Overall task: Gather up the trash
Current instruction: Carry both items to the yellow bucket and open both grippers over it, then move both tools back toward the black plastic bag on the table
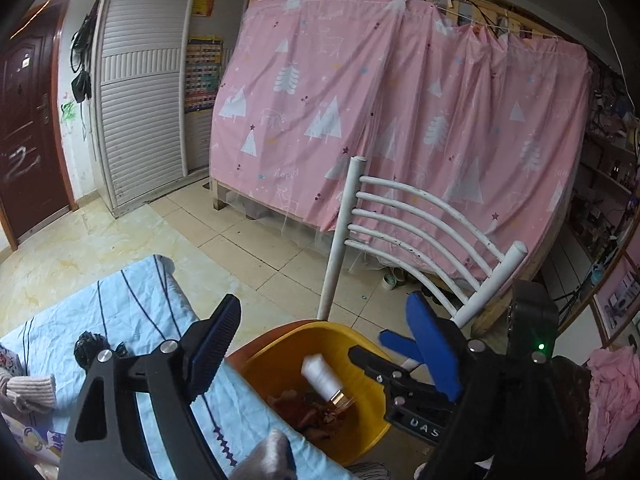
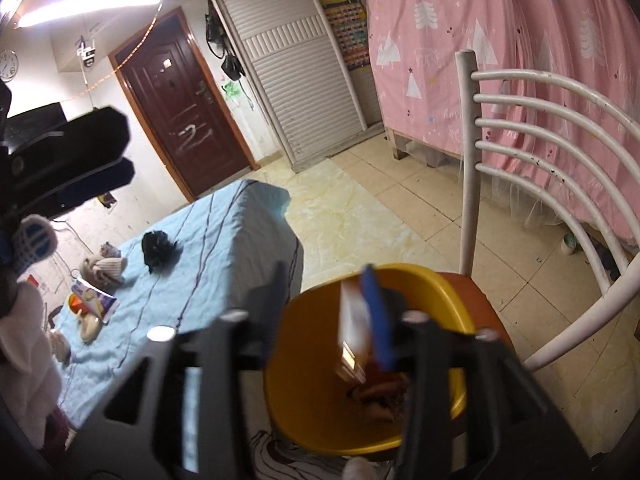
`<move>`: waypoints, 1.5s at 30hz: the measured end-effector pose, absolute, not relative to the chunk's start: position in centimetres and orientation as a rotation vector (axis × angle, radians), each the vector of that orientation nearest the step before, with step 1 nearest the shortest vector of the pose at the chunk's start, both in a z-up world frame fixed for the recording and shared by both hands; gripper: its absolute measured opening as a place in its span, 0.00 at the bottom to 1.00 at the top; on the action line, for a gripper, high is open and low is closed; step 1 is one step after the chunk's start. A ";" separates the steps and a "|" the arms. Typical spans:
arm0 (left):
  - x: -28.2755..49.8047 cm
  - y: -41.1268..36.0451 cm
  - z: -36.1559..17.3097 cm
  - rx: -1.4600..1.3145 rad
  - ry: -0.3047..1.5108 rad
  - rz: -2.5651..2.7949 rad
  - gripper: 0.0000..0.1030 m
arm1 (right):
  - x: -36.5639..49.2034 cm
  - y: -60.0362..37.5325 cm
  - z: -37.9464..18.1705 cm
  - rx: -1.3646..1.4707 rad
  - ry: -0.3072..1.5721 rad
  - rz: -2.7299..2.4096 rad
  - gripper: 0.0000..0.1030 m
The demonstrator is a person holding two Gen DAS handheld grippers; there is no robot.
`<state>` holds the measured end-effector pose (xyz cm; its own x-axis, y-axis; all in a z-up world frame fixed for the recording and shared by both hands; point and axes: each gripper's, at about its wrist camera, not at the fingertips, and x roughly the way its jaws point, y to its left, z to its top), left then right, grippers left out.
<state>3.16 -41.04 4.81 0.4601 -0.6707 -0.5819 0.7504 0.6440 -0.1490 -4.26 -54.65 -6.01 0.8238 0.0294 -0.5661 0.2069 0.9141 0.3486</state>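
Yellow bin (image 1: pixel 362 432) mouth lies open from above; the white chair back (image 1: pixel 420 236) walls its far side, the blue-clothed desk (image 1: pixel 132 320) crowds its left.

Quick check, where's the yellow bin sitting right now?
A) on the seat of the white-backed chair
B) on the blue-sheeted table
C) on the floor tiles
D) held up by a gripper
A: in the right wrist view the yellow bin rests on the brown seat of the white-backed chair, beside the blue-sheeted table and off the floor.
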 end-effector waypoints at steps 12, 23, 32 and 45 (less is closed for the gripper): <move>4.5 -35.7 6.4 0.068 0.628 -0.807 0.74 | -2.1 -51.6 -4.7 0.357 0.612 -0.049 0.60; 7.4 -28.6 7.0 0.000 0.619 -0.692 0.76 | 1.8 -46.1 -3.3 0.273 0.643 0.037 0.62; 10.5 -21.9 7.3 -0.063 0.630 -0.570 0.80 | 5.0 -41.9 -2.9 0.227 0.667 0.091 0.67; 15.5 -13.3 5.5 -0.115 0.713 -0.359 0.80 | 11.0 -35.8 -3.6 0.138 0.742 0.149 0.73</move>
